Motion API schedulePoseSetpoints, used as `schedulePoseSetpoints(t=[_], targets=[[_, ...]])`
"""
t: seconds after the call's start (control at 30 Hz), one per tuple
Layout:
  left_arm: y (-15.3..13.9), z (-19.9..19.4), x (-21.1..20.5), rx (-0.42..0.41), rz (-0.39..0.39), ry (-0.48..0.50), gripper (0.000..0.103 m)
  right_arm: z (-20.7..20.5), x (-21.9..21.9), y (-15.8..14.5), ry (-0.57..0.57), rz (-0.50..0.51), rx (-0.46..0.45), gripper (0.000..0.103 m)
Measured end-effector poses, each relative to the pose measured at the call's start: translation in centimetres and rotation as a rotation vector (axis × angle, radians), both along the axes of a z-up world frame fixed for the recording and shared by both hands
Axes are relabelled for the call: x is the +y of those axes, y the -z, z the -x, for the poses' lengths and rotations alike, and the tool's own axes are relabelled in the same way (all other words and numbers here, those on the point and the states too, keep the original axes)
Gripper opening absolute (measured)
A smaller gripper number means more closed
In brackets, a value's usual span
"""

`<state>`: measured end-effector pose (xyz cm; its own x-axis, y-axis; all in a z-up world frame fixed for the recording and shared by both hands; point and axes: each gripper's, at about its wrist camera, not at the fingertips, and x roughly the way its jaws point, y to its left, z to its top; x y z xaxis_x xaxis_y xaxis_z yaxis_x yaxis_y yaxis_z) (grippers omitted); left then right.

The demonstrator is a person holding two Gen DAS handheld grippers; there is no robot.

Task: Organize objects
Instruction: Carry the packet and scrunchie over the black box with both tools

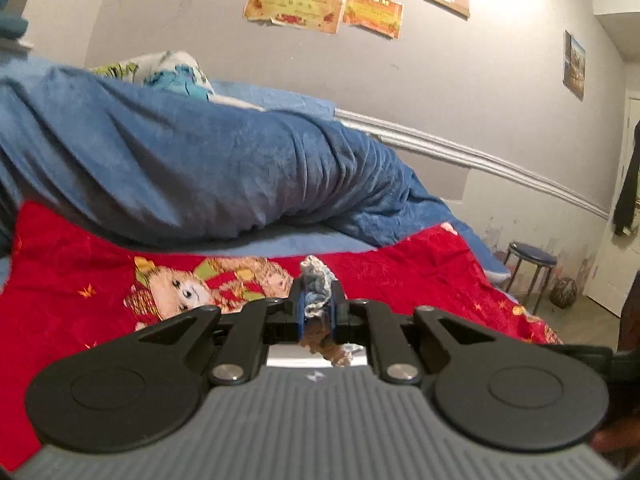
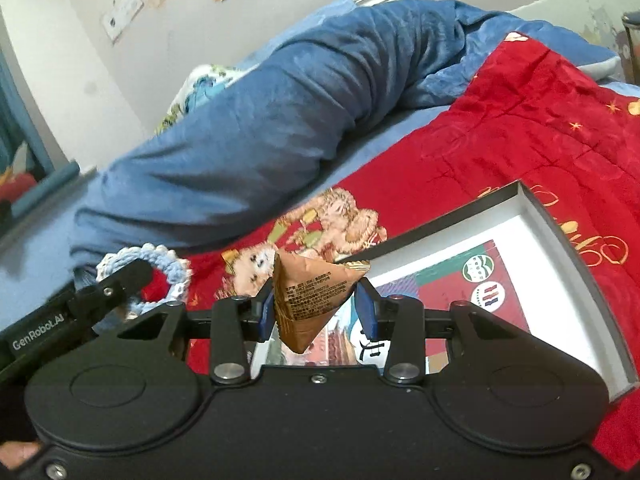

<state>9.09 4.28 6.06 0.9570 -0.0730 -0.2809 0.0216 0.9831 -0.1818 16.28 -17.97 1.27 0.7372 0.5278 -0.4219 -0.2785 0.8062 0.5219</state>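
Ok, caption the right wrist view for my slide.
Right gripper holds a brown pyramid-shaped packet above an open box on the red quilt; left gripper carries a crocheted ring.

Left gripper (image 1: 317, 312) with ribbed grey housing, black round-ended linkage arms, silver pivot screws, blue finger pads (image 1: 300, 314), right gripper (image 2: 318, 306) all black, same silver screws and blue pads, white "GenRobot.AI" lettering at nine o'clock
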Motion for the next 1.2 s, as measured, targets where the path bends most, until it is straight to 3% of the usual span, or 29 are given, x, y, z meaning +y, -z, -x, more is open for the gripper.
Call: schedulePoseSetpoints(t=[0.17, 0.3, 0.43, 0.67, 0.9, 1.03, 1.2], targets=[[2.1, -1.3, -0.1, 0.037, -0.06, -0.03, 0.015, -1.7, 2.2, 0.6, 0.002, 0.035, -0.003, 0.039], [3.4, -2.2, 0.1, 0.077, -0.043, -0.03, 0.015, -2.5, 3.6, 1.8, 0.008, 0.058, 0.027, 0.039], [5.0, -2.8, -0.9, 0.148, -0.129, -0.03, 0.016, -3.0, 4.7, 3.3, 0.008, 0.128, 0.06, 0.039], [6.4, -3.3, -1.5, 0.215, -0.171, -0.043, 0.016, -3.0, 4.8, 4.8, 0.001, 0.123, 0.1, 0.04], [7.2, -3.3, -1.1, 0.276, -0.172, -0.057, 0.016, -2.9, 4.5, 5.1, 0.012, 0.111, 0.124, 0.039], [7.5, -3.8, -0.7, 0.308, -0.127, -0.071, 0.016, -3.1, 4.5, 5.2, 0.011, 0.069, 0.148, 0.039], [7.5, -3.7, -0.1, 0.324, -0.128, -0.097, 0.016, -3.1, 4.8, 5.4, 0.033, 0.106, 0.164, 0.039]])
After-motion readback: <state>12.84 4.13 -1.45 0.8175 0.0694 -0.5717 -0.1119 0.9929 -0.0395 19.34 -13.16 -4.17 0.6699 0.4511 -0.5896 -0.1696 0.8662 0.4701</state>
